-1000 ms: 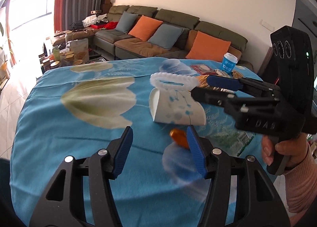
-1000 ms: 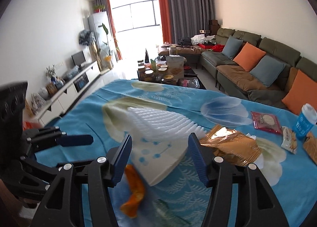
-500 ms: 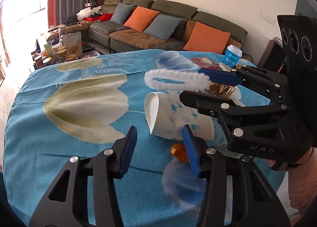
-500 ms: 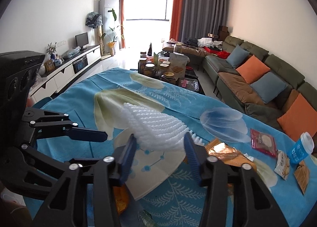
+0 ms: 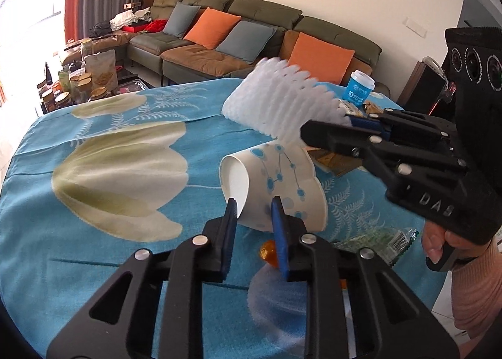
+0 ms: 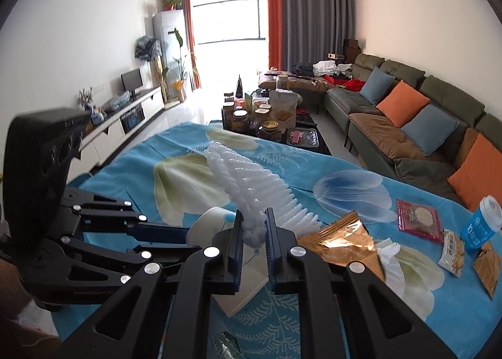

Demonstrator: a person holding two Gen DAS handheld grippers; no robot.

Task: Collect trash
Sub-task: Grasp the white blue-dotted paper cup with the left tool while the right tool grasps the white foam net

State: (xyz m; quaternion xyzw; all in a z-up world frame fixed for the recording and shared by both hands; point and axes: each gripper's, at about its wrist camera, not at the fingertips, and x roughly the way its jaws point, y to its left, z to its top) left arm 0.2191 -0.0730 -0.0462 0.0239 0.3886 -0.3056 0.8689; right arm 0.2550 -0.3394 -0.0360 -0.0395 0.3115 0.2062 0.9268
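A white paper cup (image 5: 276, 183) with blue dots lies on its side on the blue flowered tablecloth (image 5: 94, 233). My left gripper (image 5: 254, 211) is closing on the cup's lower rim, one pad at the mouth and one on the outer wall. A white foam fruit net (image 6: 251, 189) hangs above the cup, with my right gripper (image 6: 254, 224) closing on its near end and squeezing it flat. From the left wrist view the foam net (image 5: 282, 102) sticks out of the right gripper (image 5: 345, 127), which a hand holds. The left gripper (image 6: 188, 238) reaches in from the left.
An orange scrap (image 5: 269, 254) and a green wrapper (image 5: 376, 240) lie near the cup. A gold snack bag (image 6: 342, 240), a tissue (image 6: 389, 255), a red packet (image 6: 419, 218), small packets (image 6: 451, 249) and a lidded blue cup (image 6: 481, 224) lie to the right. A sofa (image 6: 408, 114) stands beyond.
Both grippers went from wide open to nearly closed. The right one pinched the foam net and raised it off the cup. The left one moved forward onto the cup's rim.
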